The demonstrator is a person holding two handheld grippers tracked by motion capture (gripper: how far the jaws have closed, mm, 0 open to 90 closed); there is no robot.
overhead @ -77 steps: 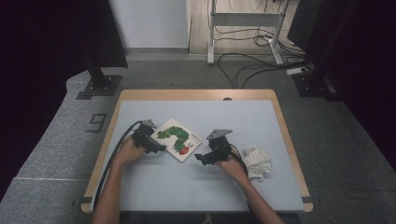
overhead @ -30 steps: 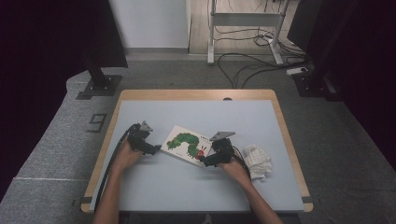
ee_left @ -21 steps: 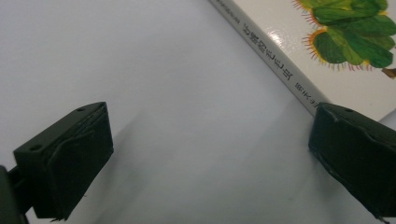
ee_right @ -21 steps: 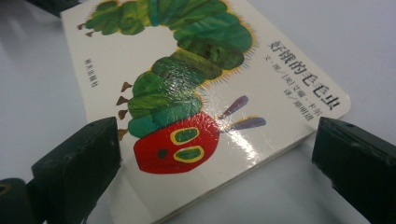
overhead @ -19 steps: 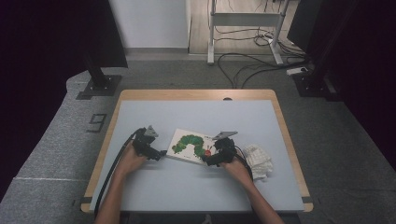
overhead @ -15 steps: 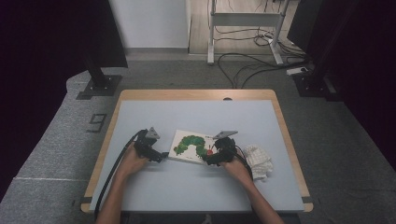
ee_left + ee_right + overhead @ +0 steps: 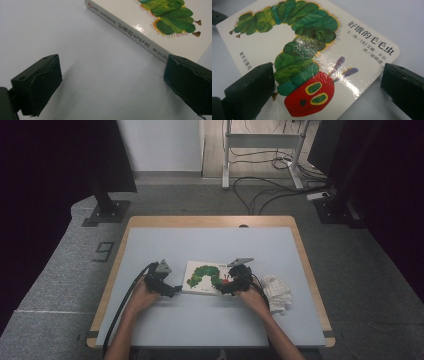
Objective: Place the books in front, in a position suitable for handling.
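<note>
1. The pale blue rectangular table with a light wooden rim point(image 7: 210, 320) carries everything; the person's forearms come in from its near edge.
2. The white glossy board book with a green caterpillar and red face on its cover point(image 7: 206, 277) lies flat near the table's middle, closed, cover up, between the two grippers. In the left gripper view its printed spine point(image 7: 127, 31) faces that gripper.
3. A crumpled white cloth point(image 7: 276, 292) sits just right of the right hand, apart from the book and seemingly not in use.
4. The right gripper point(image 7: 231, 284) hovers over the cover's near right corner, beside the red face point(image 7: 310, 97). Its jaws stand wide apart, straddling that corner and holding nothing, probably placed to pin or nip that edge.
5. The left gripper point(image 7: 172, 291) sits low at the spine side, jaws spread wide and empty, one pad point(image 7: 186, 86) at the spine's corner, likely bracing the book against sliding.
</note>
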